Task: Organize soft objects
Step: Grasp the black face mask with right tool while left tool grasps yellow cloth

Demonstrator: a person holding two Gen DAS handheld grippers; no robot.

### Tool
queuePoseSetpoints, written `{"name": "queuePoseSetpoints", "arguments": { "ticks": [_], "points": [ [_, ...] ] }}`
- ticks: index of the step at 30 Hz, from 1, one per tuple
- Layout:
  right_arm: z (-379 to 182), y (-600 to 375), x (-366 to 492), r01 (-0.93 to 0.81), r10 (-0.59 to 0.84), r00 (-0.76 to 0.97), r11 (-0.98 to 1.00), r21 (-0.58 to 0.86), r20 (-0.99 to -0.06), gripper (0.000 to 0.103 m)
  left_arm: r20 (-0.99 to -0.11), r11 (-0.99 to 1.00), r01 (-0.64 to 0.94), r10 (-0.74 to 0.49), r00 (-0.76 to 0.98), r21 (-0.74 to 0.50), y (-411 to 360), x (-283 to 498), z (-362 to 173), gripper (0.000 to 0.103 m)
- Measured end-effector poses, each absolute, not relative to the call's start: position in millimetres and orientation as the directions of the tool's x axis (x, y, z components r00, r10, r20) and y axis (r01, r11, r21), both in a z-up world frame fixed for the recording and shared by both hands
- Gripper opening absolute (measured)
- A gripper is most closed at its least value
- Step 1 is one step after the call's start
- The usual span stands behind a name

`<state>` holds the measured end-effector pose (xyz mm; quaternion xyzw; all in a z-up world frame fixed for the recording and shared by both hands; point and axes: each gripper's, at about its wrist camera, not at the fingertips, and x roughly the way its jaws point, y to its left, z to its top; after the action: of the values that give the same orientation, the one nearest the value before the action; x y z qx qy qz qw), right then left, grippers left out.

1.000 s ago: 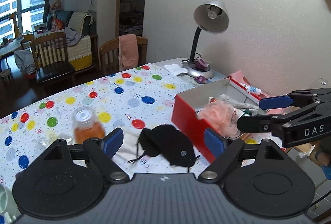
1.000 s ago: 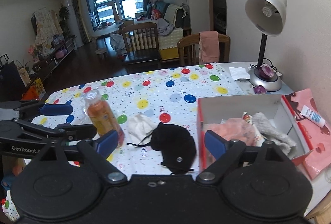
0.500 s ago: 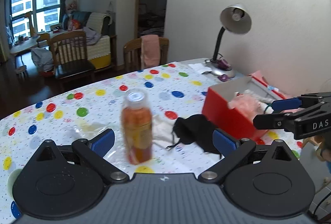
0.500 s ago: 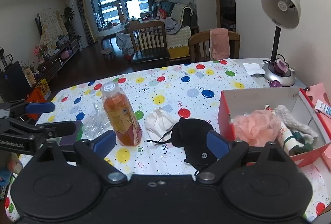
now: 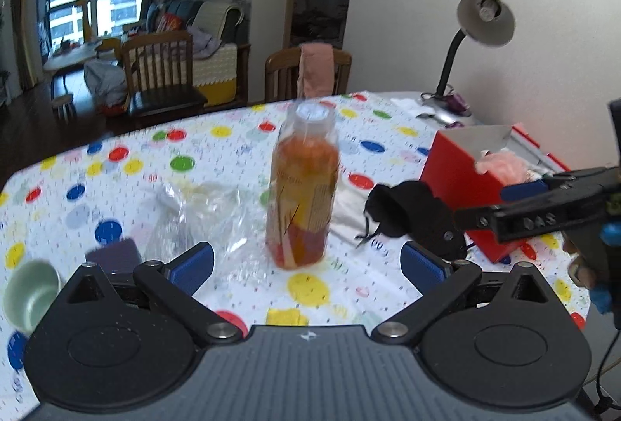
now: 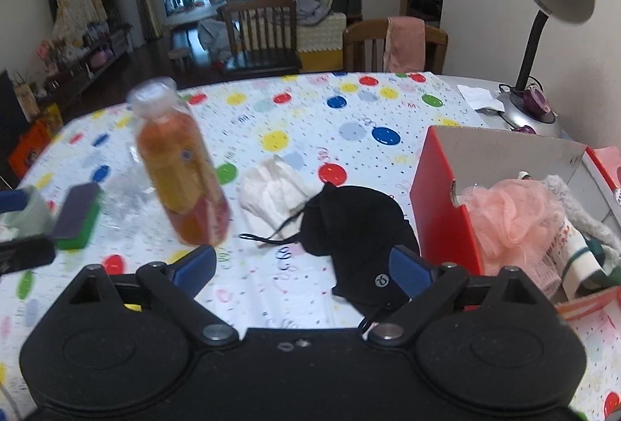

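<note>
Left gripper (image 5: 306, 265): jaws spread wide after just opening, nothing between them, orange drink bottle (image 5: 304, 188) upright ahead on polka-dot tabletop (image 5: 217, 149). Right gripper (image 6: 302, 265): jaws also released and just widening, empty, poised over black cloth mask (image 6: 349, 227) lying beside red box (image 6: 442, 203). White cloth (image 6: 271, 188) touches mask's far edge. Pink mesh pouf (image 6: 512, 211) already inside box. Clear plastic wrap (image 5: 194, 211) left of bottle.

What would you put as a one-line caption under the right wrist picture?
Open right gripper nears a black cap beside a red box holding a pink bath pouf.
</note>
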<state>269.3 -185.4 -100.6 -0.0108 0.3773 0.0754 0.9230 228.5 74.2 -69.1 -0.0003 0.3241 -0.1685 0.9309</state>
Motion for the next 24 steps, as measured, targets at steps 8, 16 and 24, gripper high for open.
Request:
{"name": "queuePoseSetpoints", "arguments": {
  "ticks": [8,16,24],
  "points": [
    [-134,-188,321,-0.065,0.059,0.68,0.998,0.02,-0.73,0.095,-0.652,0.957,0.246,-0.285,0.703,-0.153,83,231,-115,0.103],
    [-162,-188,362,0.012,-0.03,0.652,1.0,-0.028,-0.758,0.091,-0.691,0.972,0.218,-0.221,0.689,-0.093,75,234,-148,0.103],
    [-186,-184,382,0.077,-0.134,0.622,0.991,-0.11,-0.771,0.083,-0.725,0.974,0.223,-0.189,0.662,-0.051,62,241,-176,0.103]
  ]
}}
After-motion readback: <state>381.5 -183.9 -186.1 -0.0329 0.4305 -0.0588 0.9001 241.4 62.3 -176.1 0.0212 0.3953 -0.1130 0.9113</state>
